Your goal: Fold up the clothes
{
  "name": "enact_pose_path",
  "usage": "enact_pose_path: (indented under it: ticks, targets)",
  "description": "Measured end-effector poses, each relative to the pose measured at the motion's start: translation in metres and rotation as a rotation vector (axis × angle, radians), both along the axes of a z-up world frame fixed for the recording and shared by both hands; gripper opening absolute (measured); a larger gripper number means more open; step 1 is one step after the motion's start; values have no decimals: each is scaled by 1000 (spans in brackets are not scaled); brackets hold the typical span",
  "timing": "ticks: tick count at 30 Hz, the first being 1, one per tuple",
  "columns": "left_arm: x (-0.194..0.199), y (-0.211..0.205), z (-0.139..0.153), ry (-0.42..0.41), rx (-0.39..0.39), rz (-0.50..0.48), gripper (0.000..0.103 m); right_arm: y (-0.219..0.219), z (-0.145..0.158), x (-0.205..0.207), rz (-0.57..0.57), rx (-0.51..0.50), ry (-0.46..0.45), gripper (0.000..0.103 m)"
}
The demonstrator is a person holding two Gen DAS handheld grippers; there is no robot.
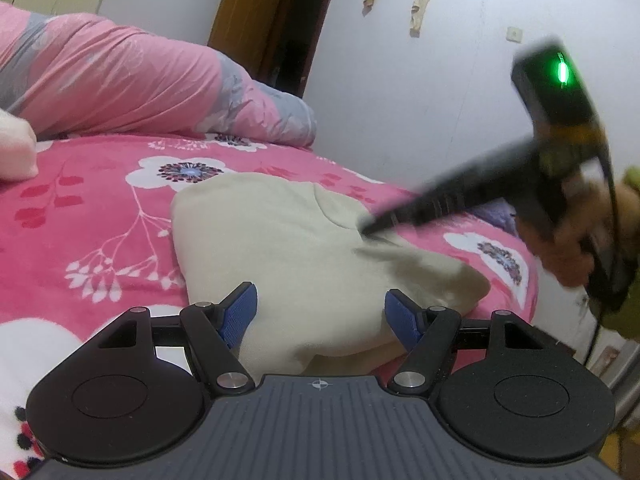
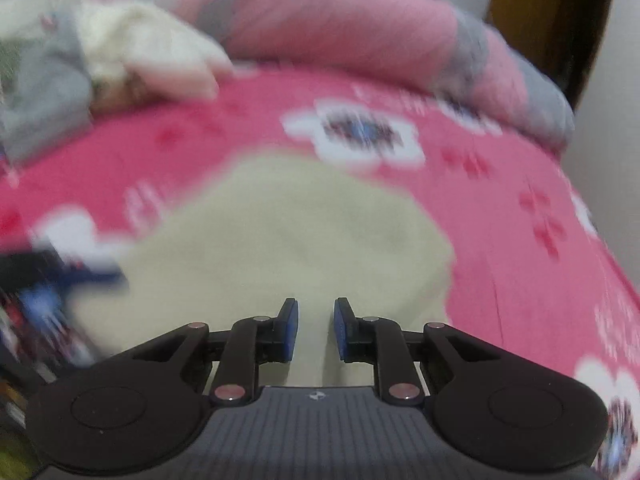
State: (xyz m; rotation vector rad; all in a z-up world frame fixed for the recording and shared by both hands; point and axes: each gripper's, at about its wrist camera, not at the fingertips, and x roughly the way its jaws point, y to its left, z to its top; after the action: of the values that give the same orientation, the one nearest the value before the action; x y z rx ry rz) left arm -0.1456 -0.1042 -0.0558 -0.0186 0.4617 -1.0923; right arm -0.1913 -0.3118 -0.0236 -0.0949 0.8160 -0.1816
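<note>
Cream garment [image 1: 280,248] lying on the pink floral bedspread [image 1: 80,216], both tongs over it.

The garment is a plain, pale cream piece, soft and thick-looking, already folded into a rounded, blocky bundle with a curved seam near its top. In the left wrist view its long axis runs from about 10 o'clock to 4 o'clock, with the near end drooping toward the bed's edge. The left tongs [image 1: 320,316] stand spread wide just above the near edge, gripping nothing. The right tongs [image 2: 316,328] hover over the cloth with a narrow gap between the blue pads [image 2: 290,330], empty; in the left view the right tool's tip comes in blurred from 3 o'clock to the garment's upper right part. A rolled pink-and-grey quilt [image 1: 132,80] lies at 11 o'clock.
</note>
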Motion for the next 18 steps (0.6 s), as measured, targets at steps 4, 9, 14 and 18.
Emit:
enact_pose_path:
  ticks: [4,9,14,18]
  targets:
    - [-3,-2,0,-18,15,2,71,-35,-15,-13,-120,190,-54,44]
    - [-5,-3,0,-33,30,7,71,-21,2,-22,-116,108,-101,44]
    - [-7,-6,0,-43,42,13,72,-34,20,-46,-187,176,-182,45]
    - [-9,-7,1,-58,61,11,72,-60,16,-61,-295,309,-203,45]
